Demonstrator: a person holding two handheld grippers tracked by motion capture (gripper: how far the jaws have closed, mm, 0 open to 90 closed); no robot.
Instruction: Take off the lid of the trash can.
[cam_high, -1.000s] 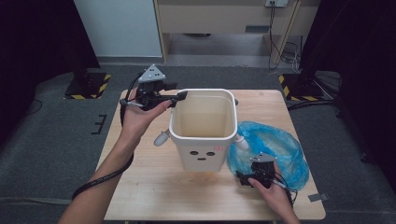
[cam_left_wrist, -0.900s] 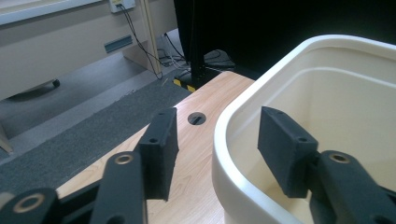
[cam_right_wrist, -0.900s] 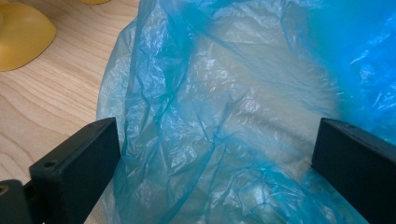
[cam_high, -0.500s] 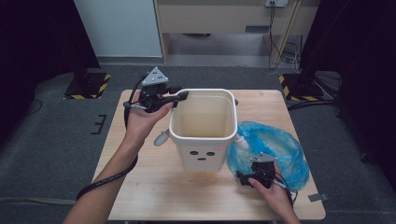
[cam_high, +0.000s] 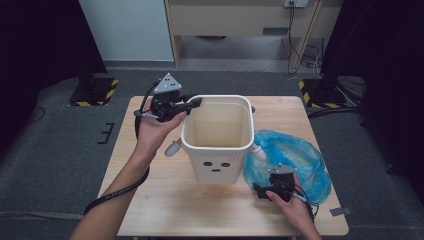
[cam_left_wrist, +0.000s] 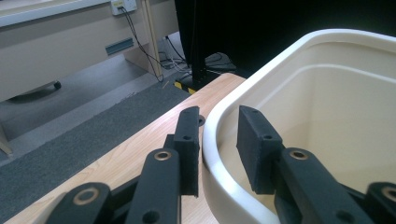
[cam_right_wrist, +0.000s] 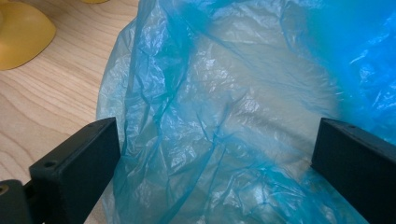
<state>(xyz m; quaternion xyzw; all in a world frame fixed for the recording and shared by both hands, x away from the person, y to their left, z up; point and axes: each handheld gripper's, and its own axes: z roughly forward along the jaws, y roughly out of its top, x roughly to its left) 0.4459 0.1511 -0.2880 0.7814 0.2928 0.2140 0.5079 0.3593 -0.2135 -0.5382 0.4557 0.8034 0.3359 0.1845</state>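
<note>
Since the earlier frames, the left tool (cam_high: 192, 103) has shifted only slightly at the bin's rim, and its jaws have just been closing, with the rim of the white bin (cam_high: 216, 145) between them. In the left gripper view, one jaw sits outside the bin wall (cam_left_wrist: 212, 140) and the other inside it; the outer pad stands at the rim with a thin gap visible, and the inner pad stands a little off the inner wall, so the jaws are narrow but not yet pressing on the wall. The bin stands upright near the middle of the bench (cam_high: 150, 200), directly ahead of and beside the left tool, with its open top facing up and three dark marks on its near face. The right tool (cam_high: 262, 192) has kept its position at the near right of the bench, just beside the bin's near right corner. Its jaws stand wide apart, and the crumpled blue plastic bag (cam_right_wrist: 233, 116) lies between and ahead of them on the bench surface (cam_right_wrist: 42, 102); whether the pads touch the bag cannot be determined. From the high view, the bag (cam_high: 295, 160) lies flat just to the far side of the right tool, touching or nearly touching the bin's right side.
</note>
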